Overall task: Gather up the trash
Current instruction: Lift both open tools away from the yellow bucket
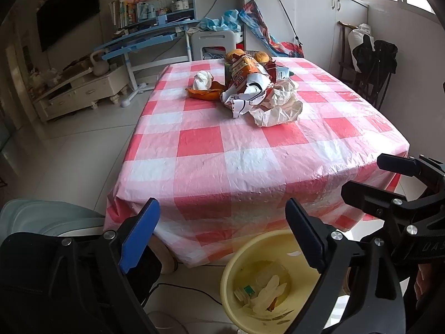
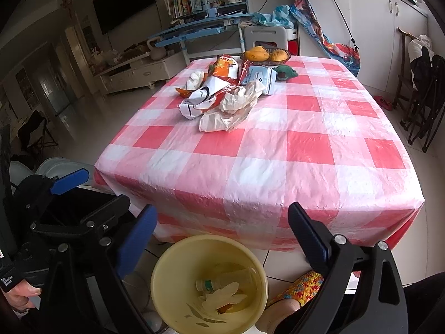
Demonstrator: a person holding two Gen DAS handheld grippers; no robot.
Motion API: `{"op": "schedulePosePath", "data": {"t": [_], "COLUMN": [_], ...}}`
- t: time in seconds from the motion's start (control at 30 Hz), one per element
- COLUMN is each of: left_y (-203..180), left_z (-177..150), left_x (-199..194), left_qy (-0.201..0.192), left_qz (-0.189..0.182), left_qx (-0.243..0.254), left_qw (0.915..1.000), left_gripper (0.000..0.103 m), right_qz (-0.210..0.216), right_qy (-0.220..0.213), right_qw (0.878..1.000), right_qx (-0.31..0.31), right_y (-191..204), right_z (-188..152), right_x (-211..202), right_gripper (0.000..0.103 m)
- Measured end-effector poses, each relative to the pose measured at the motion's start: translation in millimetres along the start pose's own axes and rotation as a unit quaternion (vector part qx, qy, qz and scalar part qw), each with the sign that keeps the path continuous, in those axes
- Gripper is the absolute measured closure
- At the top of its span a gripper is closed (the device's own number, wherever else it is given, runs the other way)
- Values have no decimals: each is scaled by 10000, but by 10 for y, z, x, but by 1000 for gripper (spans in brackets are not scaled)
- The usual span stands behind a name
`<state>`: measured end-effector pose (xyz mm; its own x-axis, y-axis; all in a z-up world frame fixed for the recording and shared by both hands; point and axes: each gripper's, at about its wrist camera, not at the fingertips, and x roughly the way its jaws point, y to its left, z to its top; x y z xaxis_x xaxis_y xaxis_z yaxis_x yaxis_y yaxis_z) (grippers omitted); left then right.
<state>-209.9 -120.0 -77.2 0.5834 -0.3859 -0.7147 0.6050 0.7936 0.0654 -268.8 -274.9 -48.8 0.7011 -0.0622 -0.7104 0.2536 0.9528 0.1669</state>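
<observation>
Both hand-held grippers, left [image 1: 222, 236] and right [image 2: 222, 239], gape empty over the yellow bin [image 2: 167, 267] at 6 o'clock, already holding scraps; likely between trips. Wrapper pile [image 2: 222, 97] waits at 12 o'clock on the checked surface [image 2: 306, 153], well apart from the bin

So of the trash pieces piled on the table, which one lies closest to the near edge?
The crumpled beige paper bag: it sits at the pile's front, ahead of the white printed wrapper and orange snack bag.

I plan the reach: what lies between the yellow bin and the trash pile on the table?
Only bare checked tablecloth separates the yellow bin from the trash pile; both views show it.
</observation>
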Motion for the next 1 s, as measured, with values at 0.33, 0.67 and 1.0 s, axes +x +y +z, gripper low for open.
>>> {"op": "schedulePosePath", "data": {"t": [0.33,0.67,1.0], "left_y": [1,10,17], "left_z": [23,26,40], "left_x": [6,13,23], "left_qy": [-31,-60,-84], "left_qz": [32,39,49], "left_qx": [-74,-118,-199], "left_qw": [10000,9999,9998], "left_gripper": [13,13,12], "right_qz": [-12,-14,-34], "right_qy": [6,10,27], "right_qw": [10000,10000,10000], "right_qx": [-2,-8,-32], "right_y": [20,26,37], "right_z": [3,4,-8], "right_x": [6,8,39], "right_gripper": [12,12,12]}}
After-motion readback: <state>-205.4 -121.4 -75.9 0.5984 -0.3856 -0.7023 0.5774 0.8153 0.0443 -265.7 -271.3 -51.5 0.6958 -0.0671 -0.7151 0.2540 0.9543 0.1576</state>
